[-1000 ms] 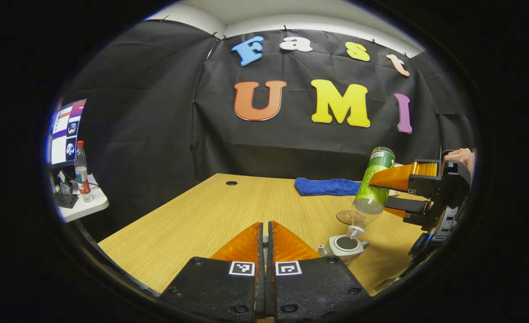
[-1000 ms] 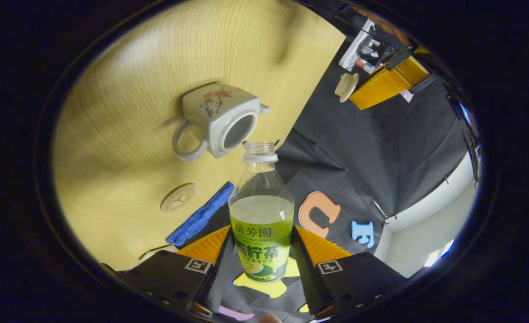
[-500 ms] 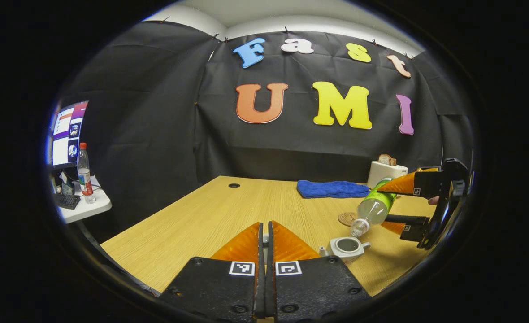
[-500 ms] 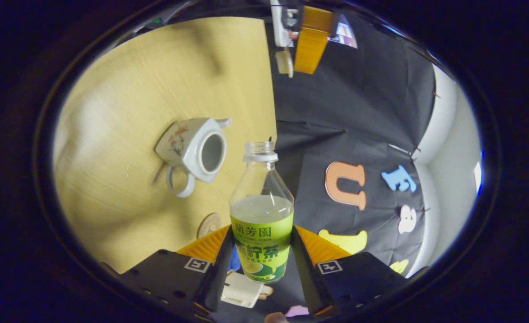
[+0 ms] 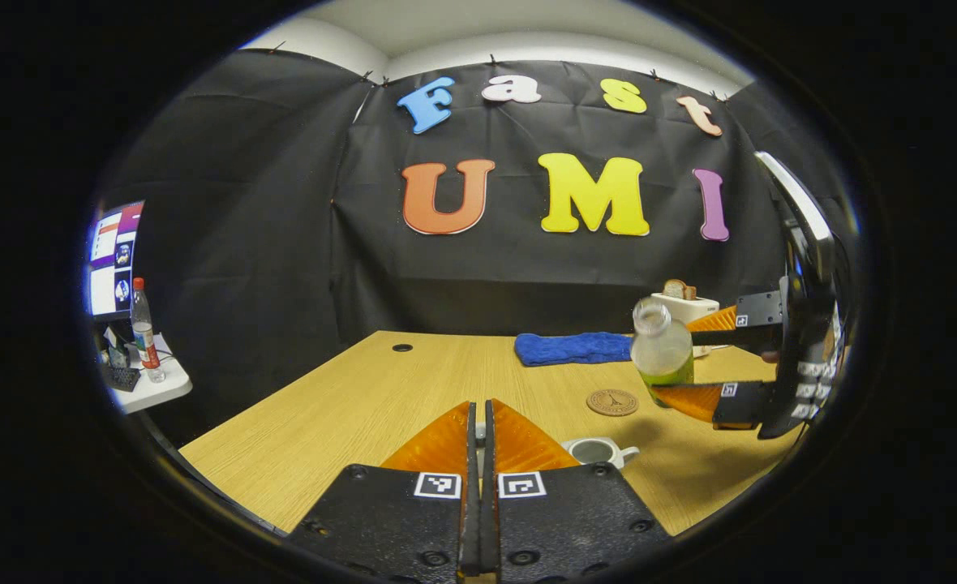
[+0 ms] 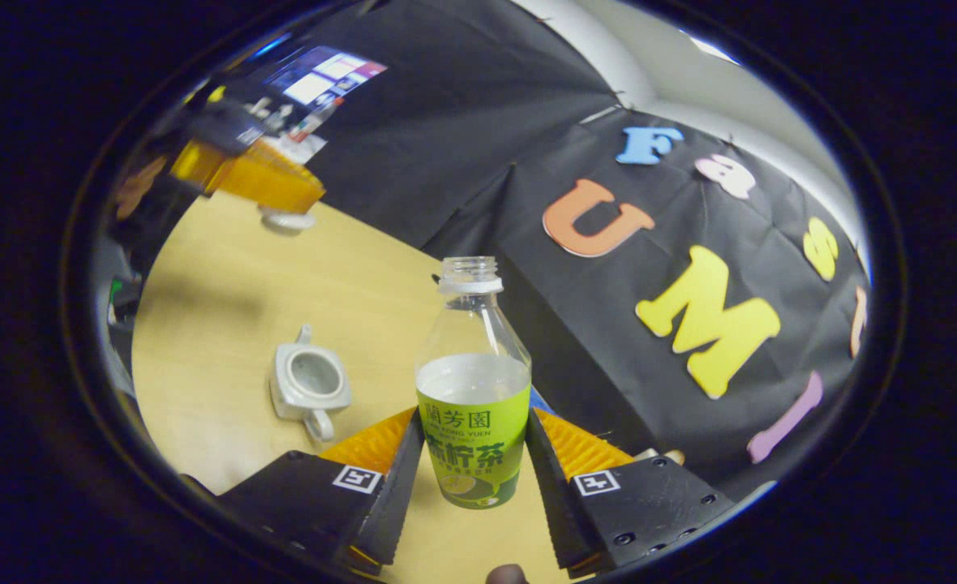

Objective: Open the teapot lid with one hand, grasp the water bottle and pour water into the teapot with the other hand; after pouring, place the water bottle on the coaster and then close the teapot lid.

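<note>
Fingers [image 6: 547, 462] of right gripper [image 6: 472, 454] clamp water bottle [image 6: 472, 389] (upright).

R gripper [image 6: 474, 454] clamps bottle [image 6: 474, 381]; teapot [image 6: 310, 381] seemingly lidless

- We see the water bottle [image 6: 474, 381] as clear plastic with a lime-green label and a white neck ring.
- The teapot [image 6: 309, 383] looks pale grey-white to us.
- The coaster [image 5: 612, 402] is brown with a dark printed motif.
- The towel [image 5: 572, 348] is bright blue.
- The table [image 5: 349, 405] shows light wood grain.
- The toaster [image 5: 684, 307] is white.
</note>
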Tool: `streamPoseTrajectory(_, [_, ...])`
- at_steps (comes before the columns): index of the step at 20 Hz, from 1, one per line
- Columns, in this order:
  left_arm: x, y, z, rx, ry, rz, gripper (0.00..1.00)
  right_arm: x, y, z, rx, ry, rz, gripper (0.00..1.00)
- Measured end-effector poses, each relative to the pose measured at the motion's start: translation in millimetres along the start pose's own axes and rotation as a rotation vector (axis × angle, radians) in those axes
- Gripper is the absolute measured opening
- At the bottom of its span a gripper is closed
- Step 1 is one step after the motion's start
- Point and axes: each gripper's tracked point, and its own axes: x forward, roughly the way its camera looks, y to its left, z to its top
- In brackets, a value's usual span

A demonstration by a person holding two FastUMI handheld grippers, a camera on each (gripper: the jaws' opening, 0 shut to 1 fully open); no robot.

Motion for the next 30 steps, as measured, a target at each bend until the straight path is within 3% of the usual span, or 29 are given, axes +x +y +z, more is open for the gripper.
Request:
streamPoseTrajectory(6, [1.3, -19.5, -0.1, 0.025, 0.0, -0.042, 0.03, 27.1, -67.1, 4.4, 0.466, -0.098, -0.05, 0.71])
streamPoseTrajectory(10, [1.5, -21.9, -0.1, 0.026, -0.001, -0.049, 0.03, 58.7, -81.0, -6.9, 0.645, -0.105, -0.045, 0.71])
streamPoseTrajectory(18, [4.3, -17.0, -3.0, 0.032, 0.001, -0.039, 0.03, 110.9, -58.2, -40.3, 0.713, -0.023, -0.012, 0.7])
streamPoseTrajectory(30, [7.8, -17.4, -12.8, 0.049, 0.024, -0.04, 0.03, 121.1, -45.7, -49.9, 0.672, -0.011, -0.031, 0.75])
